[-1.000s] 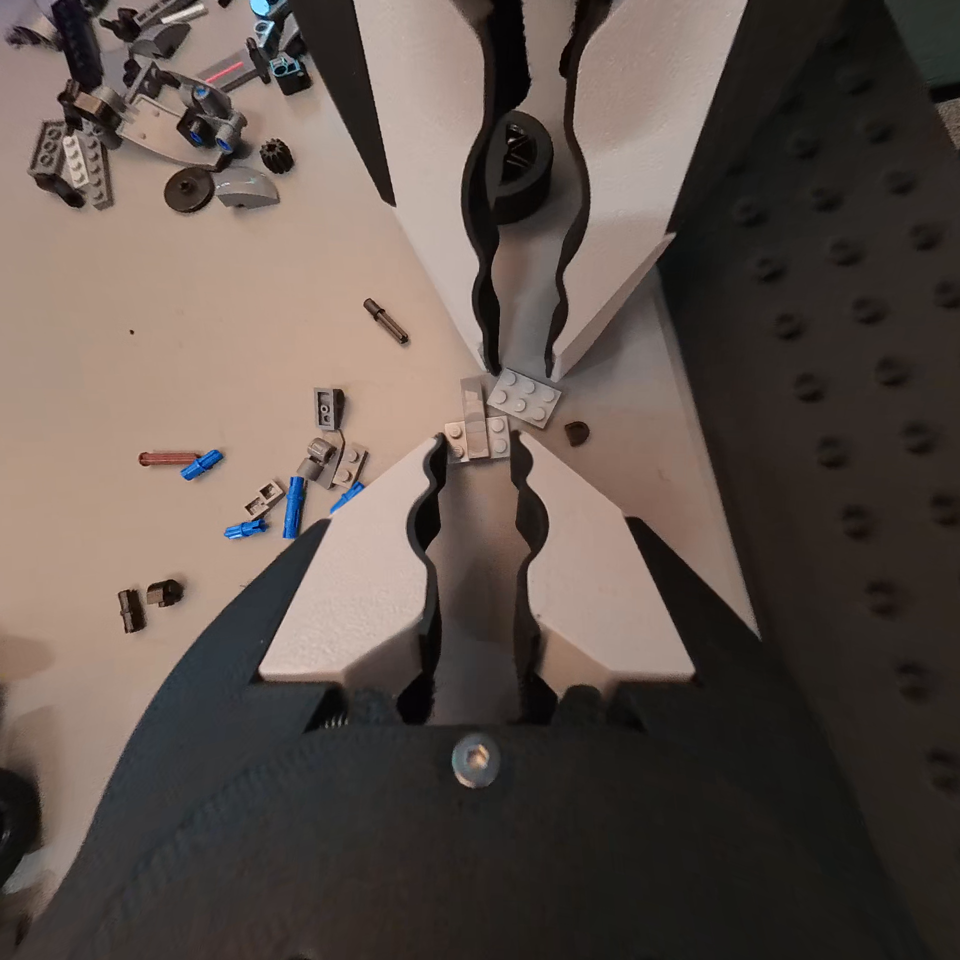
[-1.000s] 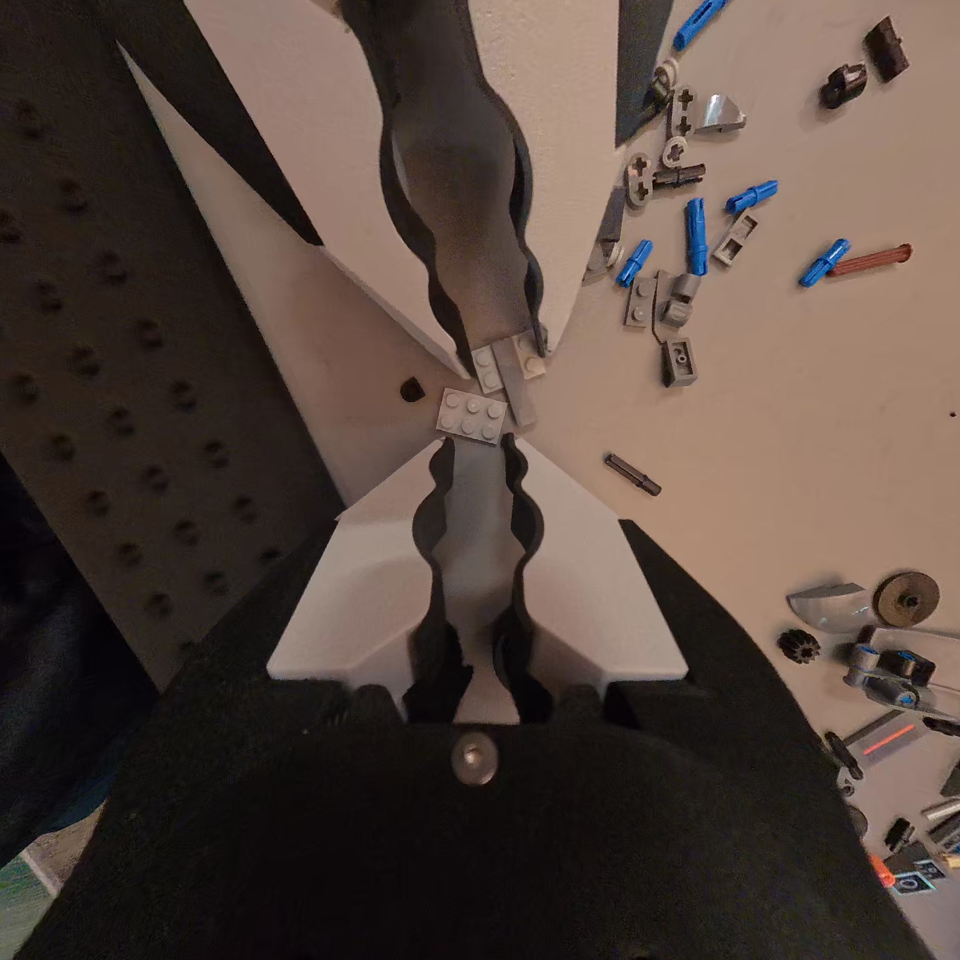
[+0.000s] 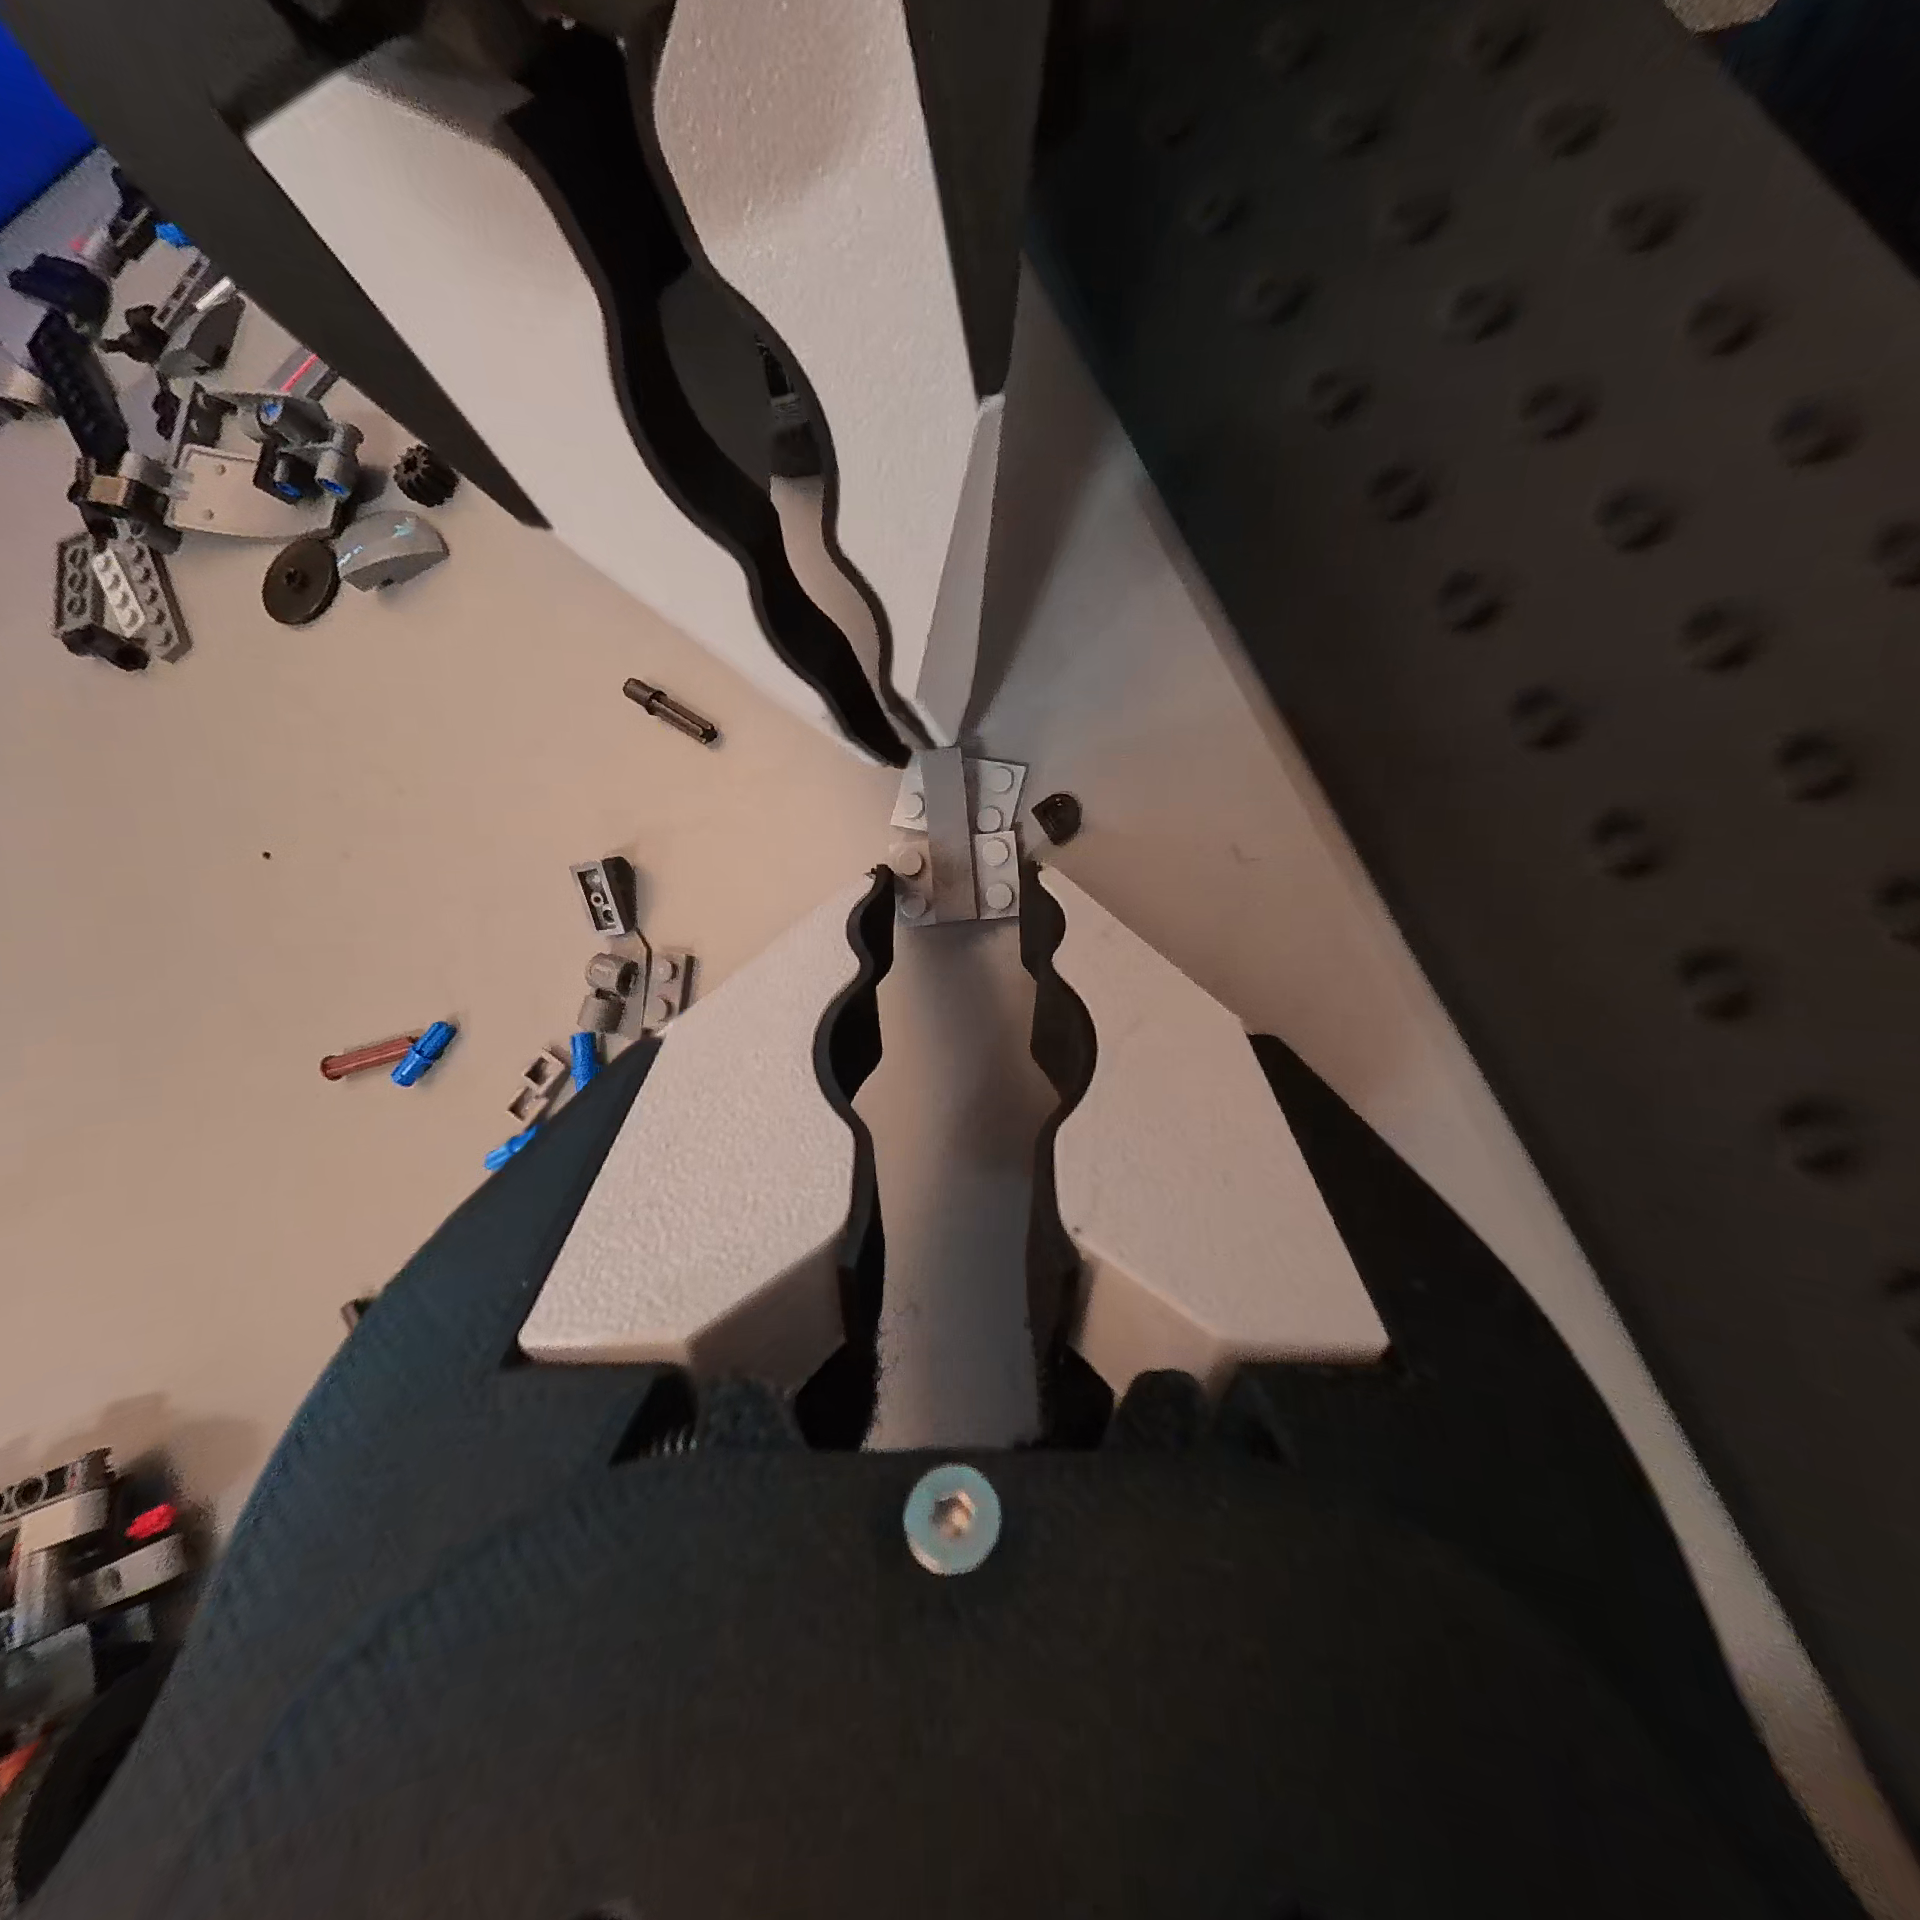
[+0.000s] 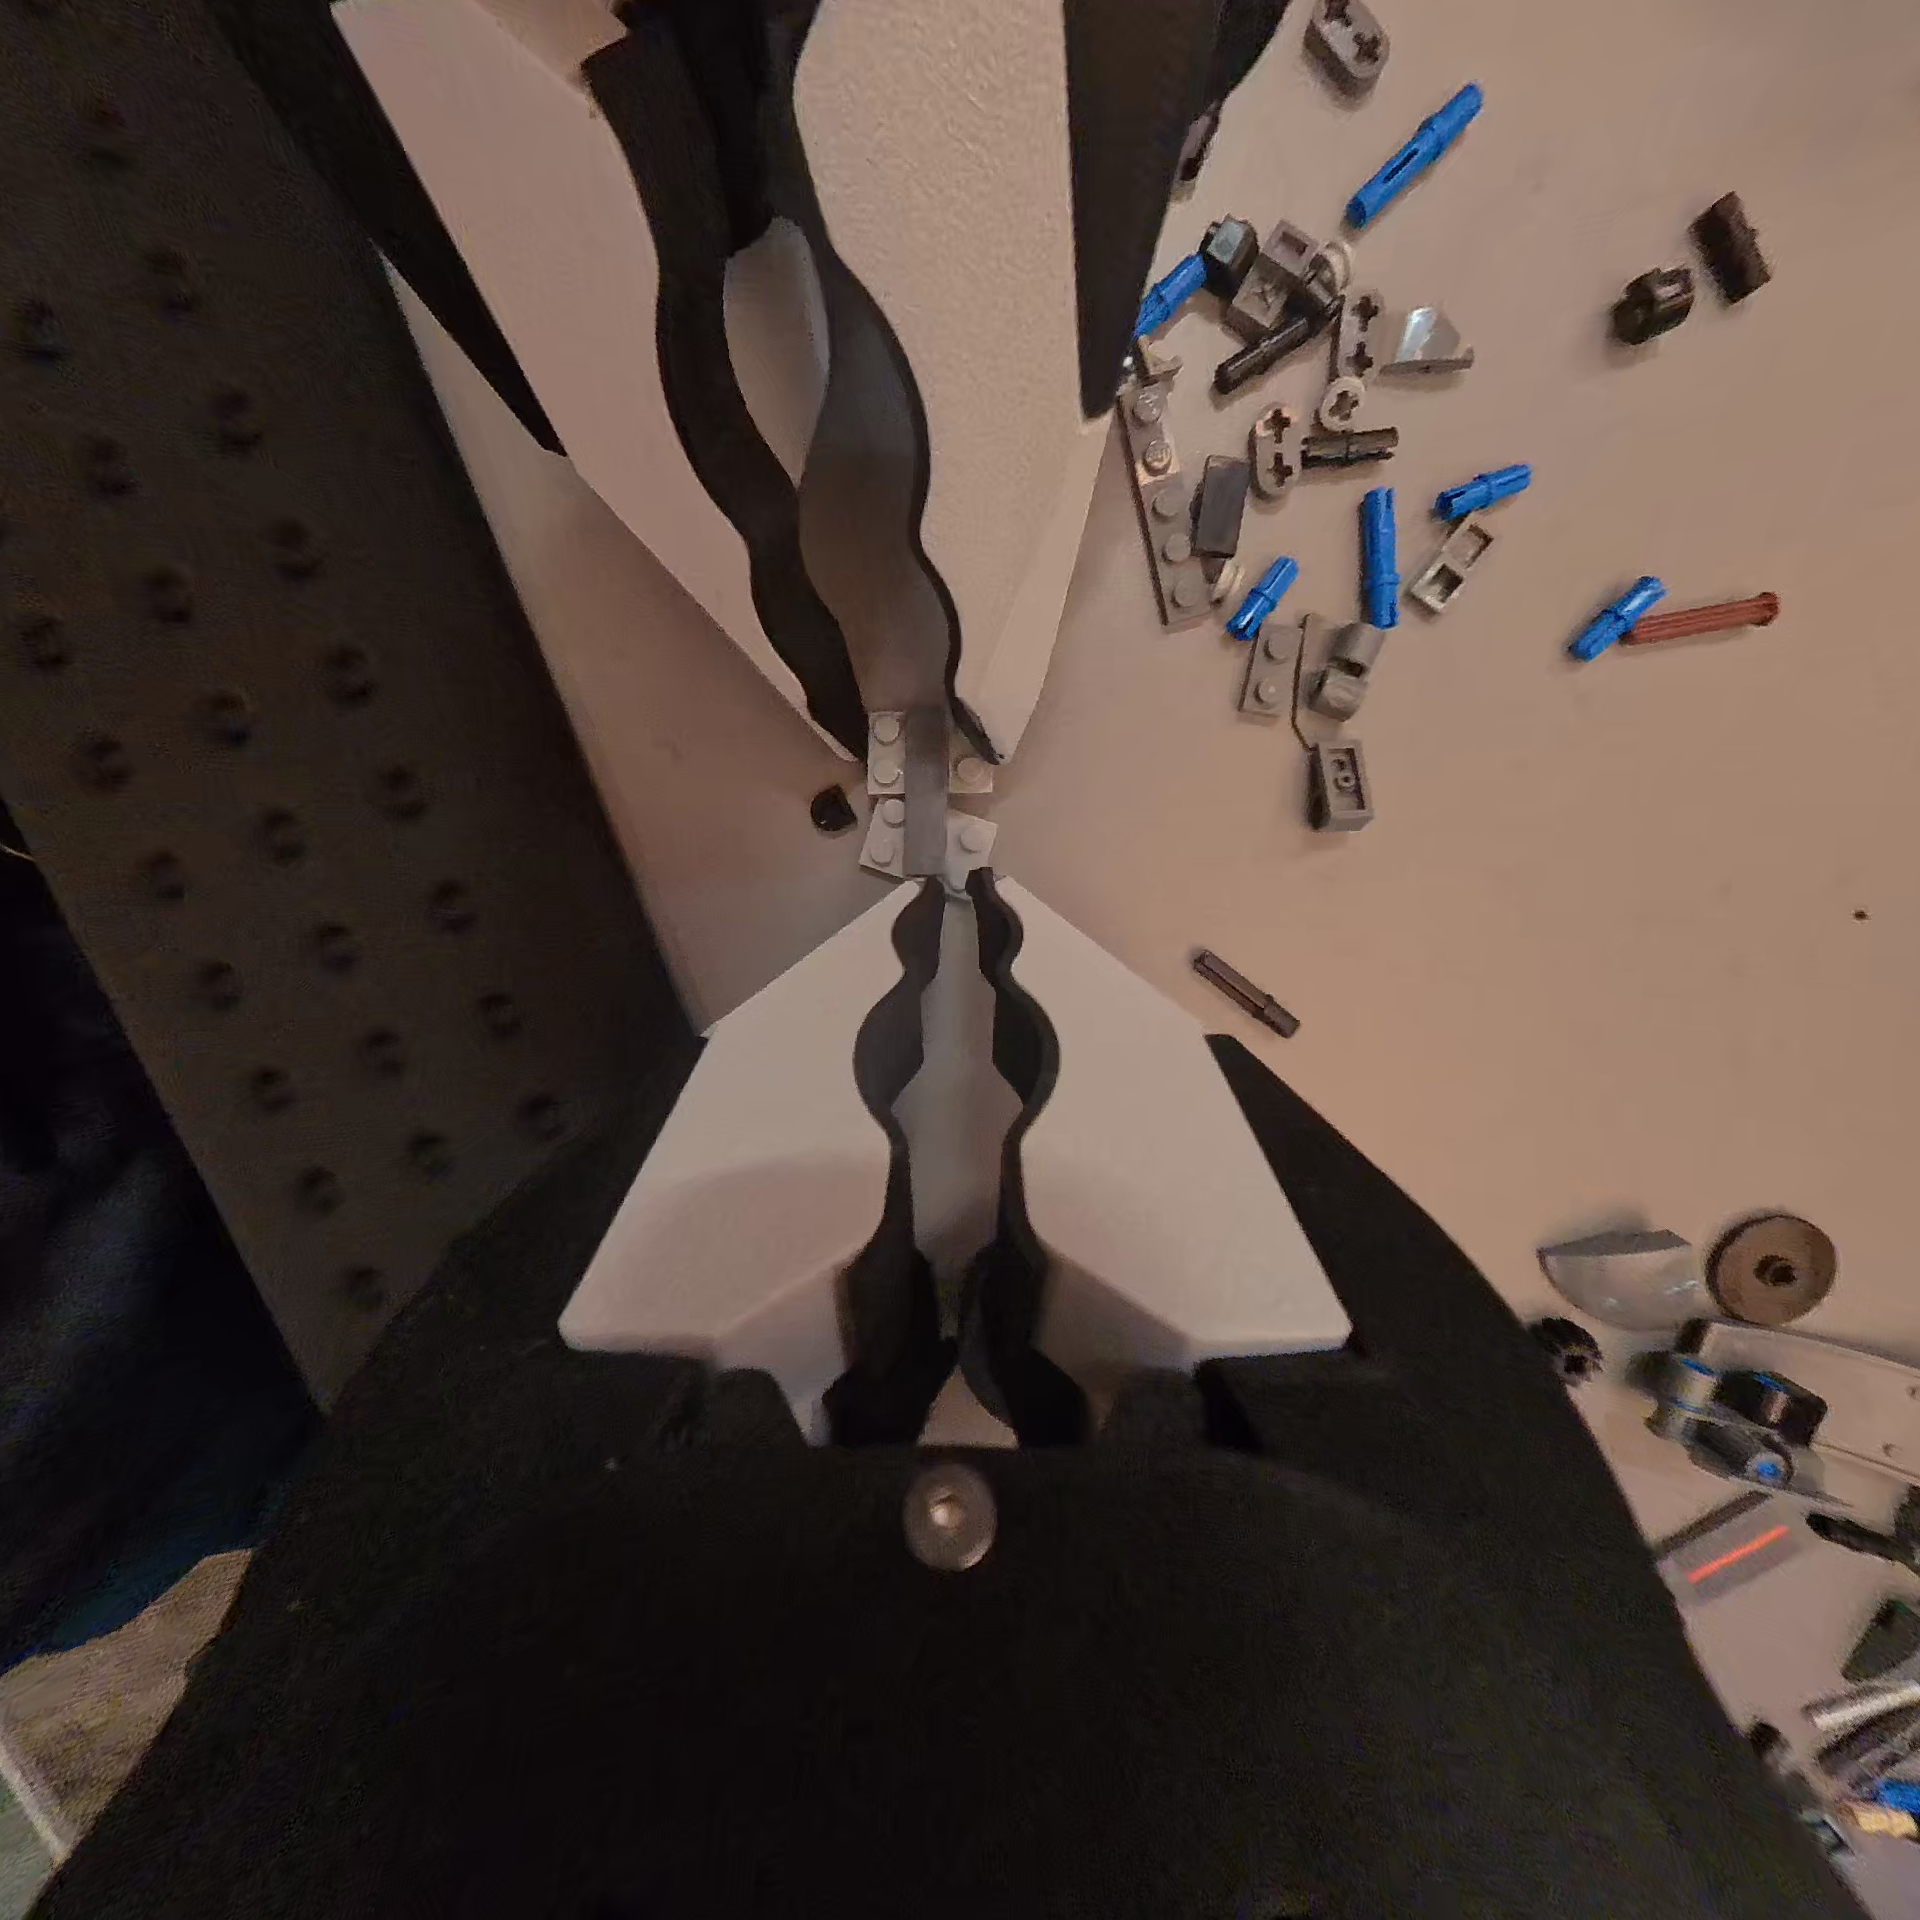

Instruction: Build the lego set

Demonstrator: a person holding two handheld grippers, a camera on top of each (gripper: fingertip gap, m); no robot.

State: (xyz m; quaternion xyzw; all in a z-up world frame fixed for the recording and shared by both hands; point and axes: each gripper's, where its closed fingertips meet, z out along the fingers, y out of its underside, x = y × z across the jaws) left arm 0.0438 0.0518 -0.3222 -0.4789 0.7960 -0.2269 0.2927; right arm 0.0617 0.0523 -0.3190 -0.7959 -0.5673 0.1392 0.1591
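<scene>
Left gripper (image 3: 951, 883): fingers partly closed, clamping the grey plate assembly (image 3: 956, 847) at 12 o'clock.
Right gripper (image 4: 951, 883): fingers nearly shut, pinching its far end.
Axis: long axis runs 12-to-6, fingertip to fingertip, above the counter (image 3: 312, 831).

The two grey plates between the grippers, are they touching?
Touching. The left wrist view shows the near plate butted against the far plate, no table showing between.

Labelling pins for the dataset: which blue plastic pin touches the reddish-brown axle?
The short blue plastic pin at the reddish-brown axle's end. The other blue pins lie apart, nearer the grey plates.
</scene>
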